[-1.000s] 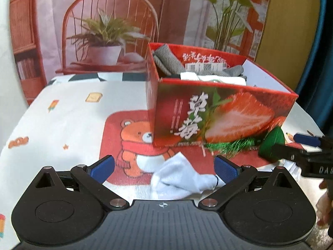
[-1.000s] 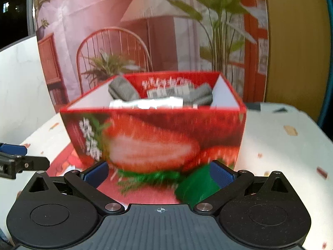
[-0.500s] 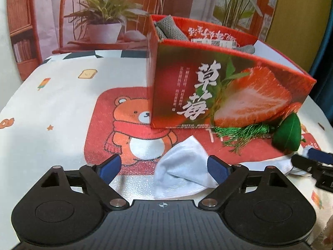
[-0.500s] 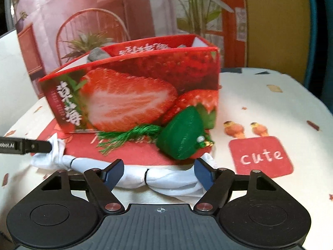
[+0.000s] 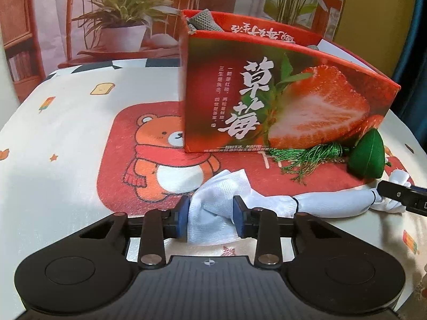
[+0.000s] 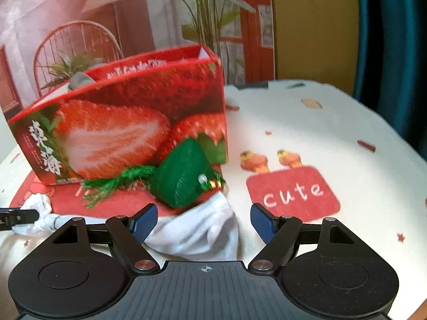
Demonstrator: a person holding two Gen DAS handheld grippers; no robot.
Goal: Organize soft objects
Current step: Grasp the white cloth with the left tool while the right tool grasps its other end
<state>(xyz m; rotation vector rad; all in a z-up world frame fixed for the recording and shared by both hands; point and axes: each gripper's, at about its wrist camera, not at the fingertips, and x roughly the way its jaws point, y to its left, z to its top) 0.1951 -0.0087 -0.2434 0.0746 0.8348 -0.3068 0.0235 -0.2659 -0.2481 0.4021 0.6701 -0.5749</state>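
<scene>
Both tongs have dropped toward the surface (image 5: 66, 160) since a second ago. Left tongs (image 5: 211, 217) are closing, pads pressing one end of the white cloth (image 5: 221, 208); right tongs (image 6: 203, 220) stand open over the cloth's other end, pads clear of it. Just beyond them lie the green pouch (image 6: 184, 178) and red box (image 5: 280, 101).
</scene>
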